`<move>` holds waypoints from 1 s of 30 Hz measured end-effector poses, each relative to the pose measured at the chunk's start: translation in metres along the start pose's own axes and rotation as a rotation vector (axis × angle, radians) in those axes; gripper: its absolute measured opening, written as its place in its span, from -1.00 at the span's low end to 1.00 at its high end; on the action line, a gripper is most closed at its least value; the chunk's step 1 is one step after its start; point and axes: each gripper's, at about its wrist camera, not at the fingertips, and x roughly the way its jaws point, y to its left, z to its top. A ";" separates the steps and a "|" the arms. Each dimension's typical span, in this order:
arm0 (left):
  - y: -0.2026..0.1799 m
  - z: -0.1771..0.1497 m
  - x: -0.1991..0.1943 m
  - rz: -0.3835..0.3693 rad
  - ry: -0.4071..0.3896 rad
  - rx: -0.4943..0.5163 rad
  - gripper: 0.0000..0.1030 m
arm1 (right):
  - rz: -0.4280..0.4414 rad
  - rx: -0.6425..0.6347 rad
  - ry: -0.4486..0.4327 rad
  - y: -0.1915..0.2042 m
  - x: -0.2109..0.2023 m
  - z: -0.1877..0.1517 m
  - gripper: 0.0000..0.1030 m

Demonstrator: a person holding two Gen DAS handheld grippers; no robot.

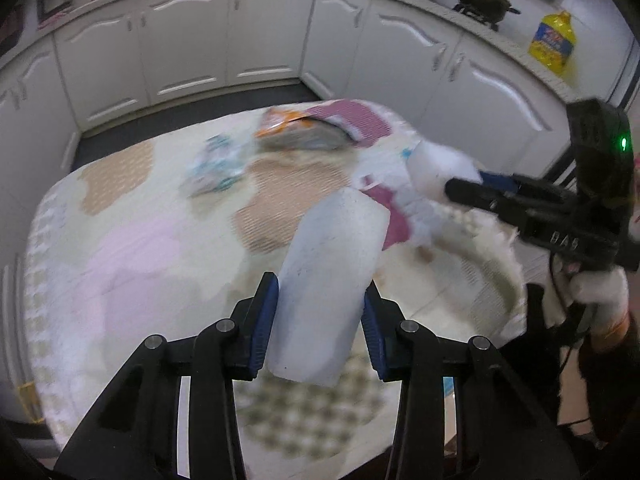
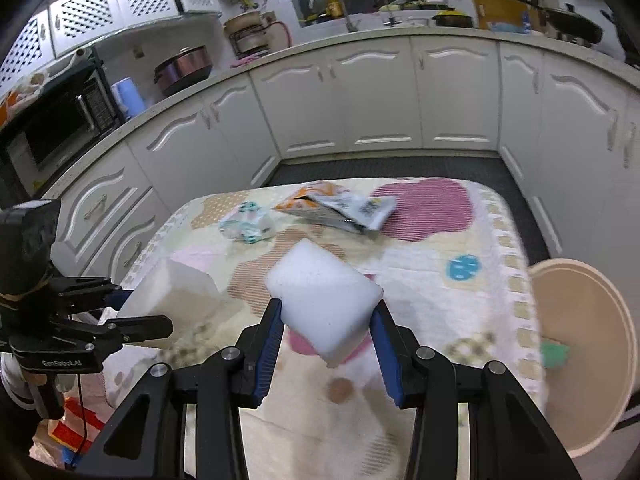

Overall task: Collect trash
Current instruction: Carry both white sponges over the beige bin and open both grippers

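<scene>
My left gripper [image 1: 320,304] is shut on a white foam block [image 1: 332,284] and holds it above the cloth-covered table [image 1: 132,248]. My right gripper [image 2: 329,322] is shut on another white foam block [image 2: 324,300], also above the table. Each gripper shows in the other's view: the right one [image 1: 472,184] with its block [image 1: 440,168], the left one [image 2: 128,312] with its block [image 2: 176,292]. An orange and silver snack wrapper [image 2: 340,210] and a crumpled teal-printed wrapper [image 2: 248,226] lie at the table's far side. They are blurred in the left wrist view [image 1: 300,132].
A beige round bin [image 2: 588,344] with a green scrap [image 2: 554,354] inside stands right of the table. White kitchen cabinets [image 2: 380,96] ring the room. A microwave [image 2: 52,128] and pots sit on the counter. A yellow oil bottle [image 1: 554,40] stands at the right.
</scene>
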 end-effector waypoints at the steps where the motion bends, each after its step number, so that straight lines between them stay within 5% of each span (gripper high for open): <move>1: -0.010 0.007 0.005 -0.023 -0.005 0.000 -0.26 | -0.012 0.005 -0.004 -0.005 -0.004 -0.001 -0.18; 13: -0.119 0.073 0.065 -0.184 -0.004 0.044 -0.26 | -0.229 0.174 -0.033 -0.120 -0.061 -0.028 -0.18; 22: -0.187 0.108 0.119 -0.203 0.017 0.091 -0.26 | -0.306 0.316 0.004 -0.192 -0.068 -0.054 -0.18; 30: -0.214 0.119 0.160 -0.179 0.045 0.093 -0.26 | -0.316 0.359 0.041 -0.216 -0.055 -0.066 -0.15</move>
